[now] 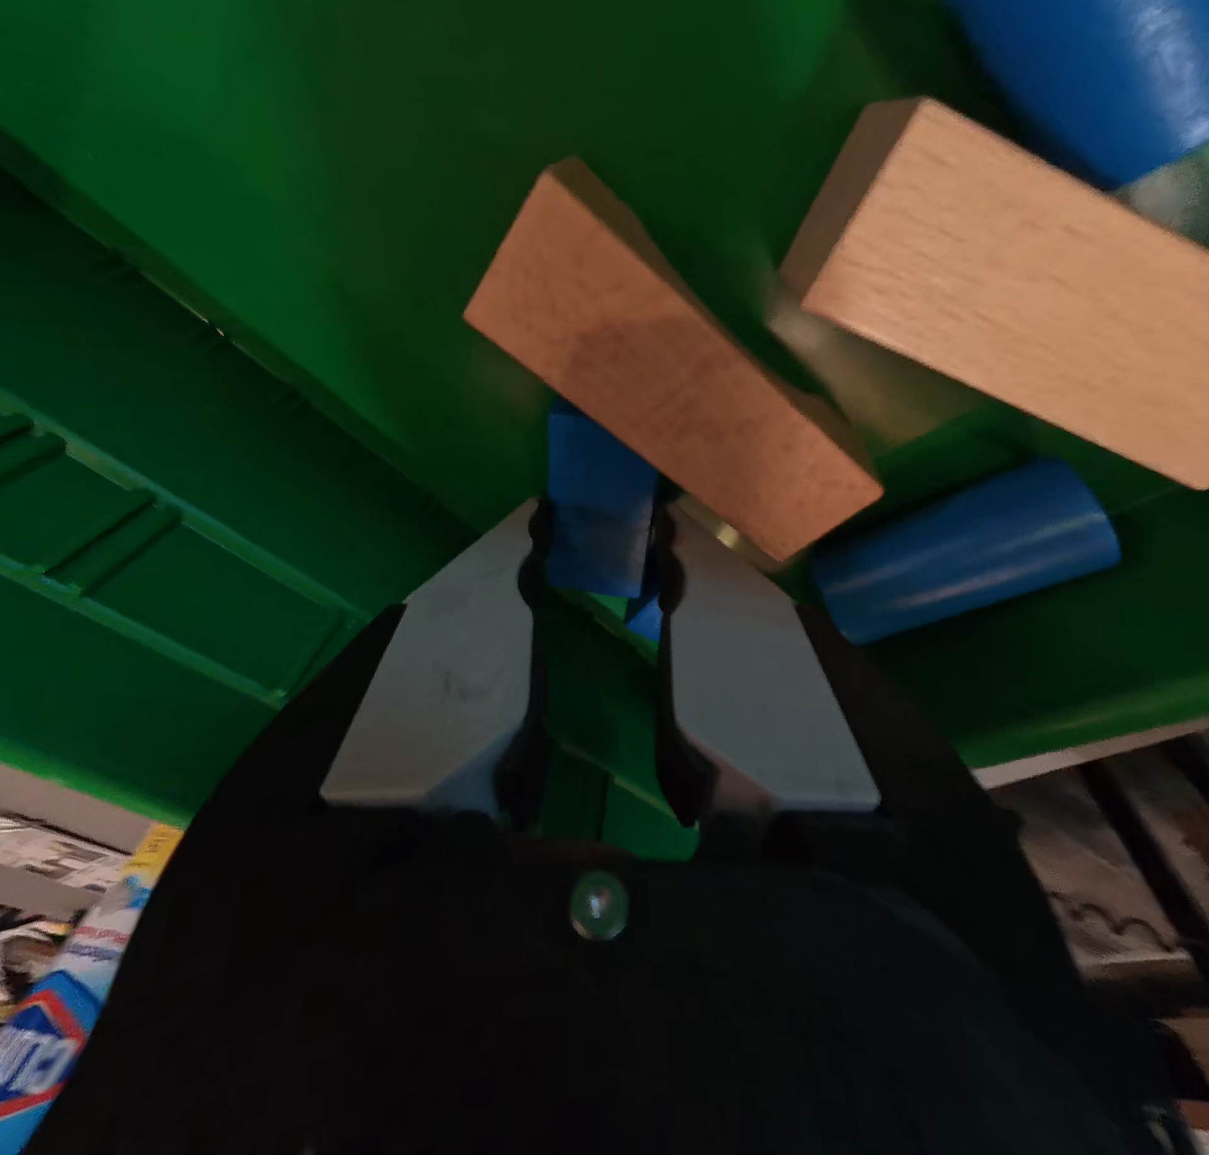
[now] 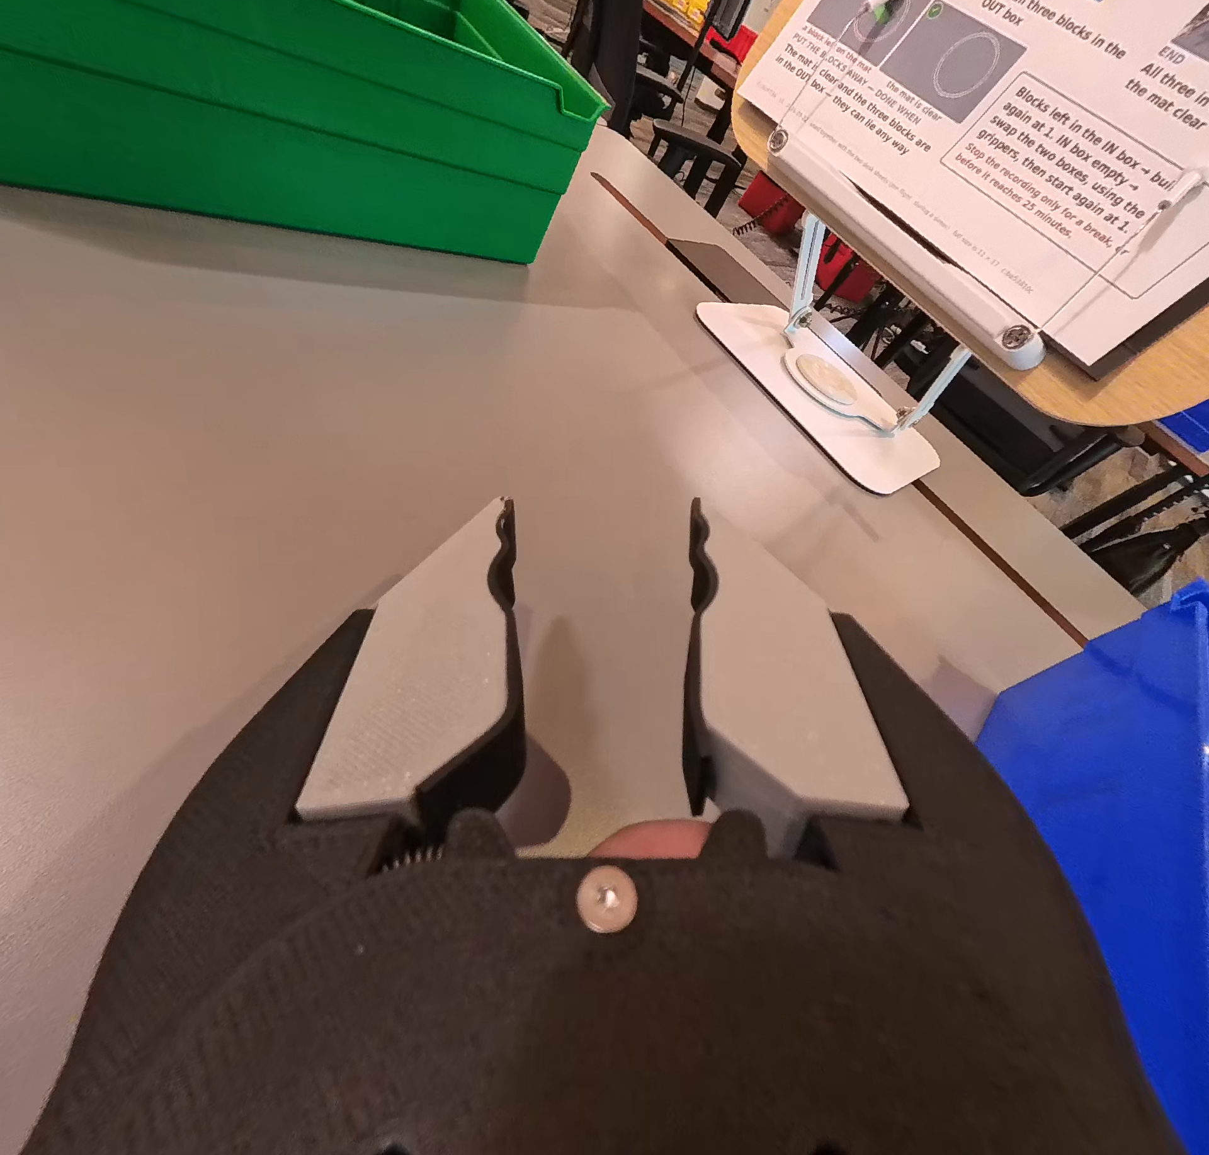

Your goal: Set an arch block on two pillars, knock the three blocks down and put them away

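In the left wrist view my left gripper is shut on a small blue block, held inside a green bin. A plain wooden rectangular block lies just beyond the blue block and partly covers it. A second wooden block lies to its right, a blue cylinder lies below that, and a large blue rounded piece shows at the top right. In the right wrist view my right gripper is open and empty above the grey table.
Stacked green bins stand at the table's far left. A blue bin is at the right edge. A white stand holds an instruction sheet at the table's right side. Bottles show below the green bin. Across from one pair of fingers to the other is roughly 40 cm. From the left gripper's tips to the blue cylinder is close to 8 cm.
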### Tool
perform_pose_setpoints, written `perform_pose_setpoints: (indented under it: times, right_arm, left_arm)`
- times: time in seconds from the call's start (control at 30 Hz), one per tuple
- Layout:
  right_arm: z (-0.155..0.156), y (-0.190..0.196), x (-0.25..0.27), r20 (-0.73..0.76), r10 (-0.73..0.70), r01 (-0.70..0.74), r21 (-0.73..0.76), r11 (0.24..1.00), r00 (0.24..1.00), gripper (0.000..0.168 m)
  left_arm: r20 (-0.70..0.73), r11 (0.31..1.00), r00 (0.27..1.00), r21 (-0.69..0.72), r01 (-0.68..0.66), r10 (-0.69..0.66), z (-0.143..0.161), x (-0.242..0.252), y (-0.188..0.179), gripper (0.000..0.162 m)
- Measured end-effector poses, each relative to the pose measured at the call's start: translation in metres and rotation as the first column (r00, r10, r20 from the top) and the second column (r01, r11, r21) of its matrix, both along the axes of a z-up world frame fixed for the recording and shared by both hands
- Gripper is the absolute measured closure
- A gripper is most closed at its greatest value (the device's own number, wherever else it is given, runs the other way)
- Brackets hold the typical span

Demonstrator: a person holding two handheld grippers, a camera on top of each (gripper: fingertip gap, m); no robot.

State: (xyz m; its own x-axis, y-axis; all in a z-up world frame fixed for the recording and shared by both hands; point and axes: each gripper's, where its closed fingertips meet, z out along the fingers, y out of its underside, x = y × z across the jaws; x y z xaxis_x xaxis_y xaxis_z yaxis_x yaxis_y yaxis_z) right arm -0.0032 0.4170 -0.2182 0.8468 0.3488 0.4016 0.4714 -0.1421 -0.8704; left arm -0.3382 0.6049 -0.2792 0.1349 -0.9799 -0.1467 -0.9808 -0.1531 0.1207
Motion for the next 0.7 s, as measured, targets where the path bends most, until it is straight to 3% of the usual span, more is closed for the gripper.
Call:
perform_pose_setpoints:
  times: [0.07,0.17,0.27,0.33,0.4,0.47,0.5,0.6,0.7]
  right_arm:
    - [0.000,0.000,0.000,-0.008,0.003,-0.003,-0.004,1.000,1.000,0.118]
    - [0.001,0.000,0.000,-0.019,0.003,-0.003,-0.005,1.000,1.000,0.118]
    - [0.002,-0.001,0.000,-0.045,0.013,-0.014,-0.009,1.000,0.999,0.117]
    - [0.005,-0.003,-0.008,-0.084,0.060,-0.062,-0.015,0.998,0.995,0.115]
    - [0.013,-0.010,-0.024,-0.157,0.165,-0.168,-0.006,0.986,0.974,0.115]
    - [0.020,-0.022,-0.037,-0.197,0.282,-0.287,0.002,0.958,0.939,0.128]
    - [0.021,-0.022,-0.032,-0.184,0.277,-0.280,0.008,0.960,0.943,0.138]
    - [0.026,-0.012,-0.004,-0.214,0.172,-0.170,0.026,0.985,0.962,0.133]
    - [0.022,-0.014,-0.002,-0.200,0.176,-0.176,0.021,0.984,0.964,0.128]
  left_arm:
    - [0.042,0.993,0.999,0.121,0.018,-0.023,0.008,0.005,0.015,0.132]
    - [0.249,0.928,0.968,0.353,-0.121,0.031,0.048,0.019,0.046,0.131]
    - [0.541,0.899,0.840,0.356,-0.256,0.026,0.095,0.045,0.035,0.132]
    - [0.731,0.926,0.681,0.289,-0.243,-0.049,0.129,0.083,0.003,0.133]
    - [0.889,0.976,0.438,0.195,-0.096,-0.135,0.162,0.134,-0.056,0.132]
    - [0.962,0.991,0.236,0.127,0.051,-0.135,0.184,0.176,-0.114,0.133]
    - [0.977,0.989,0.167,0.113,0.100,-0.129,0.188,0.193,-0.138,0.133]
    - [0.985,0.969,0.061,0.145,0.201,-0.160,0.179,0.238,-0.190,0.133]
    - [0.978,0.953,0.079,0.168,0.251,-0.193,0.150,0.257,-0.215,0.133]
